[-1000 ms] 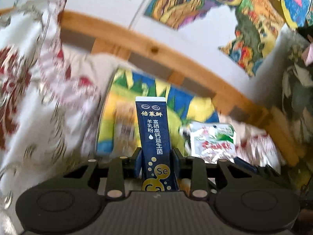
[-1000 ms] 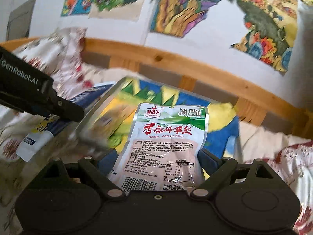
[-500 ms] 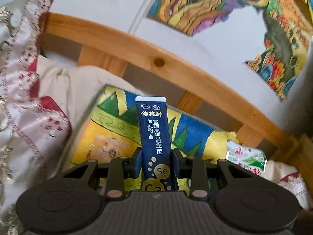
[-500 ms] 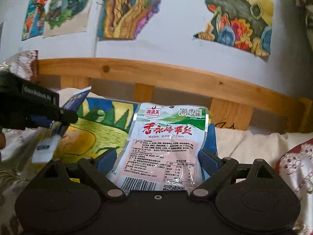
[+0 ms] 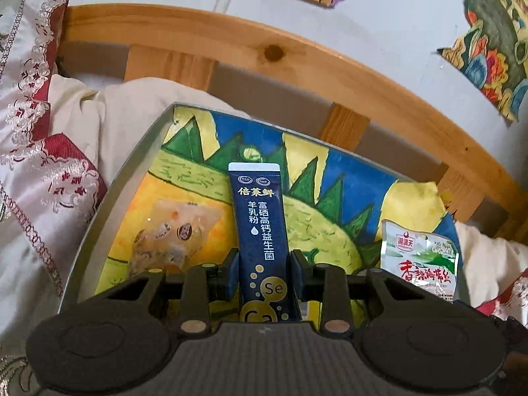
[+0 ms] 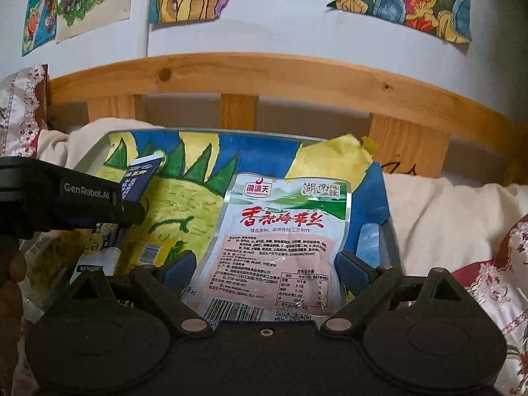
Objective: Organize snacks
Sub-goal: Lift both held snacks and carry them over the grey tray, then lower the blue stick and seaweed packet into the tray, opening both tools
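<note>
My left gripper (image 5: 264, 274) clamps a navy sachet (image 5: 260, 227) at frame centre; my right gripper (image 6: 265, 269) grips a green-white pouch (image 6: 277, 241), both over the tray (image 5: 109, 204). A pale packet (image 5: 171, 234), lower left, looks blurry, perhaps candy.

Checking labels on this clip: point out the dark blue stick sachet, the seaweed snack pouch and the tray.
dark blue stick sachet (image 5: 260, 217), left wrist view, mid printed face.
seaweed snack pouch (image 6: 283, 224), right wrist view, red lettering on its front.
tray (image 5: 109, 198), left wrist view, bare grey left rim.
</note>
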`<state>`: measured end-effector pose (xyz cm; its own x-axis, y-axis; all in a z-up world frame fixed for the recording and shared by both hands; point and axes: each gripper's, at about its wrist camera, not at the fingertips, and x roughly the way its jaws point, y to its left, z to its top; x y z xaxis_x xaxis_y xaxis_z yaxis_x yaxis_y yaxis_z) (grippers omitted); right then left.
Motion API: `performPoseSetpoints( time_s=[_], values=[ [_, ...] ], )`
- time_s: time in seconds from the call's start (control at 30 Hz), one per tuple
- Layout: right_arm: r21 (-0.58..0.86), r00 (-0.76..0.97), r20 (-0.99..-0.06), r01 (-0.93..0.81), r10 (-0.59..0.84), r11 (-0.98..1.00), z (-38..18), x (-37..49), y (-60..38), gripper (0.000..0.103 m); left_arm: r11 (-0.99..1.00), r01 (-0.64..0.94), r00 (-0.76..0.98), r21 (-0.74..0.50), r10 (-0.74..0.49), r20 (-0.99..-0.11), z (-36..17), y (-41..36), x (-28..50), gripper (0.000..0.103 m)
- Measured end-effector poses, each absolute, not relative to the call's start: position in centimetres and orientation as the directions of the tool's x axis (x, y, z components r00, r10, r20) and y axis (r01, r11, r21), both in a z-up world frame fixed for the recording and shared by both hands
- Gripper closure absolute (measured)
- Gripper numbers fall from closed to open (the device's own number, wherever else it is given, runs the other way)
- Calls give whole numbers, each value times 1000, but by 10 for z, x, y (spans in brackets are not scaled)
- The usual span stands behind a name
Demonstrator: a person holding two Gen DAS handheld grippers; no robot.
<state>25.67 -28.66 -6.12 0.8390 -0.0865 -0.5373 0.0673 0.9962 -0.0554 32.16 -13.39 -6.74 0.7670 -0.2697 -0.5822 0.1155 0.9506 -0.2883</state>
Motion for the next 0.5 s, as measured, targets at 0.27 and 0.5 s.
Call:
performPoseSetpoints(
  time_s=[0.27,0.5],
  values=[
    [-37,814,-575,75,-83,996,-69,263,-291,7,957,112,744,-269,-260,-616,-73,-137,326,66],
    [-5,795,-602,90,-75,996,-72,267,-297,5,956,97,729,-276,-257,-634,-69,-136,329,48]
  ],
)
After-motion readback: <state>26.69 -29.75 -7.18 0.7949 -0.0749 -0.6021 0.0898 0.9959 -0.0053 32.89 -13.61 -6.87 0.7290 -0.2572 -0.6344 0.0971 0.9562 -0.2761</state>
